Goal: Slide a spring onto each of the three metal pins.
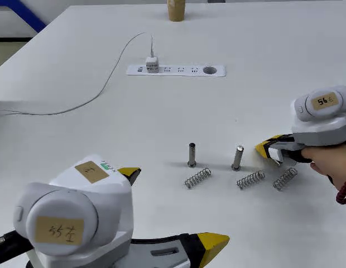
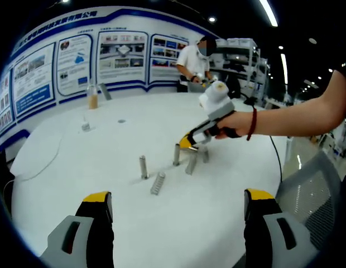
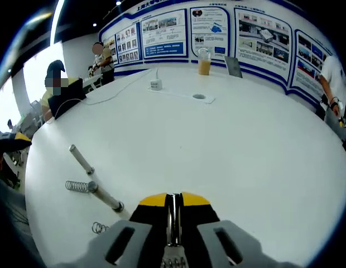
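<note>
Left gripper point(image 1: 173, 206) lower left, jaws spread wide, two upright pins point(image 1: 191, 154) and three springs point(image 1: 250, 179) mid-frame, right gripper point(image 1: 263, 149) clenched on third pin point(image 3: 173, 216).

The head view looks down on the table point(image 1: 78, 123) from near the upright pins point(image 1: 191, 154). The left gripper view faces these pins point(image 2: 143, 167) low, from farther back; the right gripper view sits low, close beside the pins point(image 3: 106, 196).

Three springs point(image 1: 197, 177), two upright metal pins point(image 1: 191, 154), a third pin point(image 3: 173, 215) in the right claw point(image 3: 173, 196), one power strip point(image 1: 184, 71), one cup point(image 1: 176, 9)
</note>
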The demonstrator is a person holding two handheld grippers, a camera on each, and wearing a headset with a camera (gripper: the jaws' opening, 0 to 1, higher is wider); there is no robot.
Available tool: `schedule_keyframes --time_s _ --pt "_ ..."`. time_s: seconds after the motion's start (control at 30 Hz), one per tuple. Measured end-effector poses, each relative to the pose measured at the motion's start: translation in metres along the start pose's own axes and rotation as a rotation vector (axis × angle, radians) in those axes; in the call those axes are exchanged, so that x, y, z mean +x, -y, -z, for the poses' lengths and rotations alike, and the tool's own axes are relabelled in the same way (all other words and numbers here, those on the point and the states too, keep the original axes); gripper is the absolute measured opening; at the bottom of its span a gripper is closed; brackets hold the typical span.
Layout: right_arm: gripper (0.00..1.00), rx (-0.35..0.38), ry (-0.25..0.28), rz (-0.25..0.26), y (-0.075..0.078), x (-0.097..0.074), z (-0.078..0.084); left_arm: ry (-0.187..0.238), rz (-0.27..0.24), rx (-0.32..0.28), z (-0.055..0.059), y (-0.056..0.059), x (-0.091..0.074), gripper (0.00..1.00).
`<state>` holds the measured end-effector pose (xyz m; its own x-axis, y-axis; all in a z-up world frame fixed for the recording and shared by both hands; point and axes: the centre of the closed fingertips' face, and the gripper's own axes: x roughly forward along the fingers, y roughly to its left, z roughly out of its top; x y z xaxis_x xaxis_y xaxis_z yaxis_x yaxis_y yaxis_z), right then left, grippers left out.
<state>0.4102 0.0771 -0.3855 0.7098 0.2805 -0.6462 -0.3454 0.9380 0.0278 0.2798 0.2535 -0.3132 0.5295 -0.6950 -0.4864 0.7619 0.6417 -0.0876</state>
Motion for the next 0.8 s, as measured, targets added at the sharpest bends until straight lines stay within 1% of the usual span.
schedule_keyframes --time_s 0.1,0.2,0.3,0.47,0.8 --pt "0.09 -0.001 0.018 0.005 0.0 -0.005 -0.005 0.002 0.001 -0.001 -0.001 0.0 0.0 1.0" --pt "0.09 0.022 0.033 0.012 0.001 -0.011 -0.008 0.0 0.002 0.003 0.0 0.001 0.0 1.0" --pt "0.09 0.027 0.044 0.022 0.001 -0.016 -0.009 -0.003 0.004 0.001 0.0 0.002 0.0 1.0" --pt "0.09 0.028 0.055 0.029 0.001 -0.024 -0.01 0.011 0.004 -0.002 -0.003 0.003 -0.001 1.0" --pt "0.08 0.03 0.068 0.044 0.002 -0.039 -0.009 0.012 -0.004 0.005 -0.004 0.001 -0.003 1.0"
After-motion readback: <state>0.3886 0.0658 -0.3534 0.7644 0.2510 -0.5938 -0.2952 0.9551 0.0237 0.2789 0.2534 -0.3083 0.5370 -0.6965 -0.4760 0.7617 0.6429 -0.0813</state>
